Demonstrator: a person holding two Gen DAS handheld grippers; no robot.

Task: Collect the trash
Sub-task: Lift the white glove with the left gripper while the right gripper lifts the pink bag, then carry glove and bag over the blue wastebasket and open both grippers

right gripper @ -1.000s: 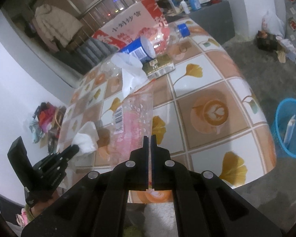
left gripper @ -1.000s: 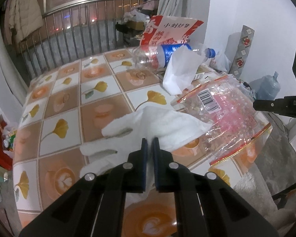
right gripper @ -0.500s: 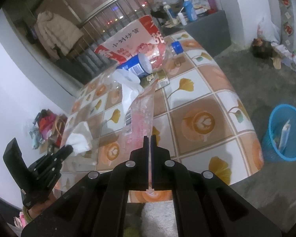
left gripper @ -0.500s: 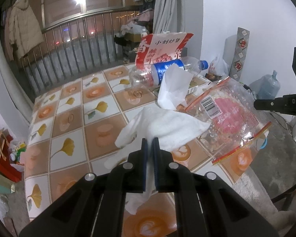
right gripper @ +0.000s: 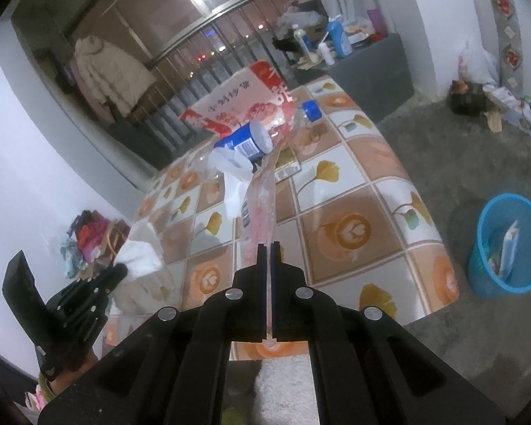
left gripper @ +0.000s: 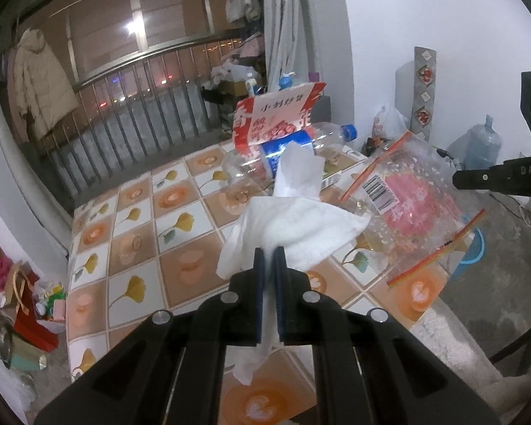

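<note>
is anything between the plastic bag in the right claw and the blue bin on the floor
Nothing visible blocks it. The right claw is shut on the plastic bag above the table's near edge, and only open floor separates that edge from the blue bin.

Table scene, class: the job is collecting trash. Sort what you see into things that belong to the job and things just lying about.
Belongs to the job:
- white tissue, in left claw
- clear plastic bag, in right claw
- blue bin
- empty bottle

Lying about:
- hanging coat
- water jug
</note>
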